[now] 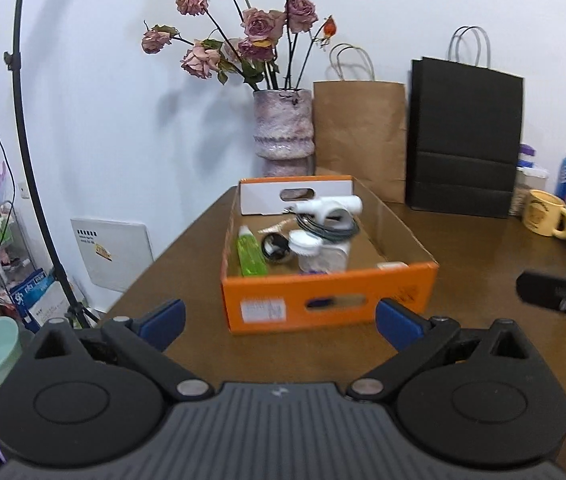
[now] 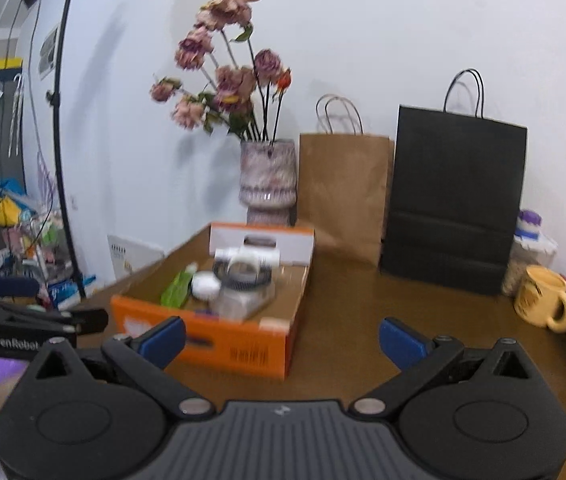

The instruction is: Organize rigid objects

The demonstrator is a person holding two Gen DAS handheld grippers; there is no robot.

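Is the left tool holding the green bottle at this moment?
No, the green bottle lies inside the orange box, while the left tool is open and empty in front of the box.

Both views are evenly and fairly brightly lit, with soft grey shadows of the dried roses (image 1: 239, 28) thrown leftward on the white wall (image 1: 383, 12). Fisheye distortion bends the lamp stand (image 1: 23, 128) and darkens the corners. The right wrist view is blurrier, smearing the orange box (image 2: 219, 340).
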